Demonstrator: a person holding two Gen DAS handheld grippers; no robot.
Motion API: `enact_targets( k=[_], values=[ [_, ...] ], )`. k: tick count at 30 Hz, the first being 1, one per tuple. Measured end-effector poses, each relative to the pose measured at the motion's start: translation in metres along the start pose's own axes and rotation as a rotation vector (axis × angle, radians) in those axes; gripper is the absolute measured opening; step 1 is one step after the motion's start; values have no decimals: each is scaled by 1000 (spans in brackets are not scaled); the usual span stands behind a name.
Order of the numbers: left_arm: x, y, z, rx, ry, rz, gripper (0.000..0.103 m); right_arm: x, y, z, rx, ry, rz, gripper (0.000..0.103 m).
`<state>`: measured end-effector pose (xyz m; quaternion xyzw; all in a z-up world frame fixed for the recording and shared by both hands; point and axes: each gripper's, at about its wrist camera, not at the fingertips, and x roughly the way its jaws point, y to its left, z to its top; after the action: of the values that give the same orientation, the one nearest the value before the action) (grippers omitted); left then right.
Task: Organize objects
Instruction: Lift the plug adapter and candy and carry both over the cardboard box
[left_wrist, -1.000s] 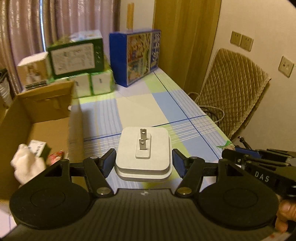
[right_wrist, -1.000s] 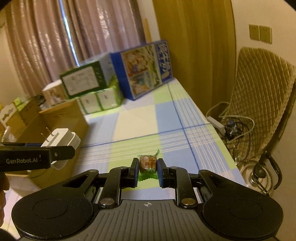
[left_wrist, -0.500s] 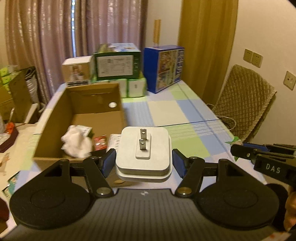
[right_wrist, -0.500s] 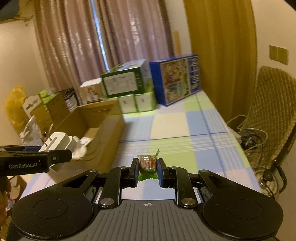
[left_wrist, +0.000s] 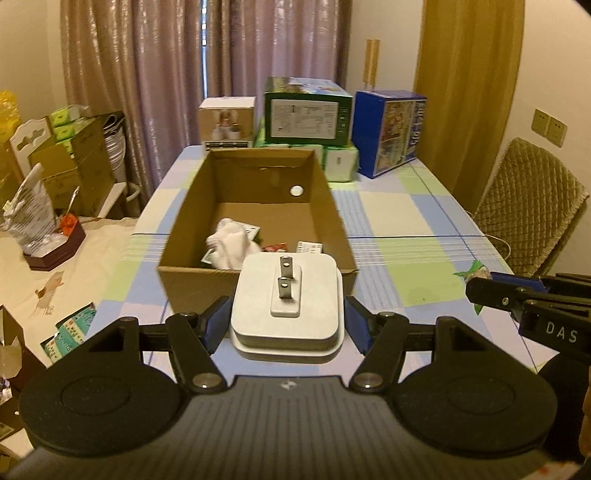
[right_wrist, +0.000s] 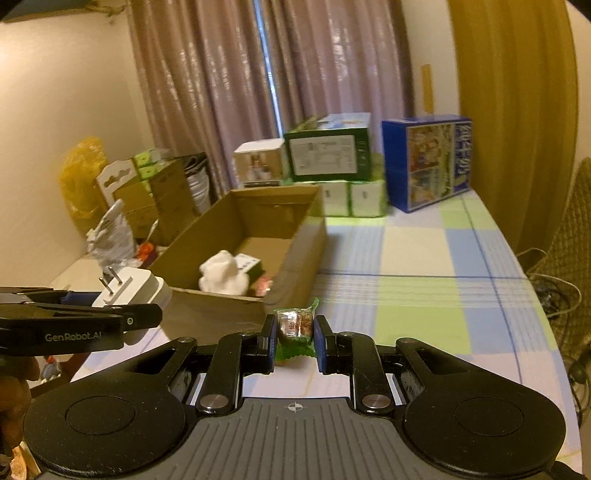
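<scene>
Standing leftmost on the checked table (left_wrist: 388, 218) is the open cardboard box (left_wrist: 255, 206), a white cloth (left_wrist: 231, 247) and small packets inside, with stacked cartons (left_wrist: 306, 116) and a blue box (left_wrist: 388, 133) behind it. Before its near wall, the left gripper (left_wrist: 283, 325) has its jaws clamped on a white plug adapter (left_wrist: 286, 306), prongs up. Further right, the right gripper (right_wrist: 294, 341) jaws pinch a green-wrapped candy (right_wrist: 295, 325) above the table, with the box's near corner just left of it
</scene>
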<state>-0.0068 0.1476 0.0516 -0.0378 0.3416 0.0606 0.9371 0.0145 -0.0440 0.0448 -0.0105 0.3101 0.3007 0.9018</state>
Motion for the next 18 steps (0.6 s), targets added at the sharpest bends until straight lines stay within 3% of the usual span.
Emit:
enact_targets(
  k=[18],
  values=[
    [-11, 28, -2, -47, -16, 14, 61, 15, 32, 0, -61, 23, 25, 17]
  ],
)
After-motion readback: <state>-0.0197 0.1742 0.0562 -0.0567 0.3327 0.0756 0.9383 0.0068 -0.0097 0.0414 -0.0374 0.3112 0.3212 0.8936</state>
